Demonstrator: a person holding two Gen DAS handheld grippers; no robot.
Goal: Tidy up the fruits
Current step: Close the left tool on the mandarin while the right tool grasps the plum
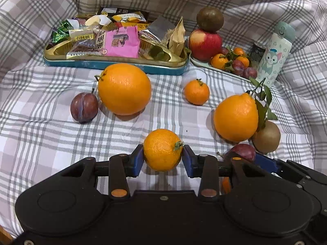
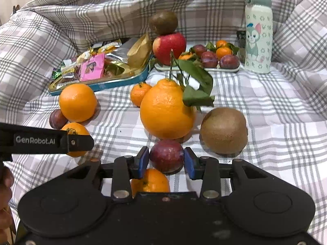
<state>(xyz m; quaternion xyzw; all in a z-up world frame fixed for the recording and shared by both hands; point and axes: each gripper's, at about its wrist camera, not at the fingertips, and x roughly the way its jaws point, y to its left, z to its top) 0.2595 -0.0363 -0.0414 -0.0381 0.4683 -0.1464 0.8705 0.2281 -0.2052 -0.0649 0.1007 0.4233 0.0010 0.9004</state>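
My left gripper [image 1: 162,157] is shut on a small mandarin [image 1: 162,150], its blue pads against both sides, low over the checked cloth. My right gripper [image 2: 166,159] is shut on a purple plum [image 2: 167,156], also seen in the left wrist view [image 1: 243,152]. On the cloth lie a large orange [image 1: 124,88], a plum [image 1: 84,107], a small mandarin [image 1: 196,91], a leafy orange [image 1: 236,118] and a kiwi [image 1: 266,136]. A fruit plate [image 1: 201,63] at the back right holds an apple [image 1: 204,43] with a kiwi [image 1: 210,19] on top, mandarins and plums.
A blue and gold tin [image 1: 114,62] full of snack packets stands at the back left. A cartoon-printed bottle [image 1: 273,55] and a dark can [image 1: 258,51] stand right of the plate. Another mandarin [image 2: 150,180] lies under my right gripper. Bunched cloth rises all around.
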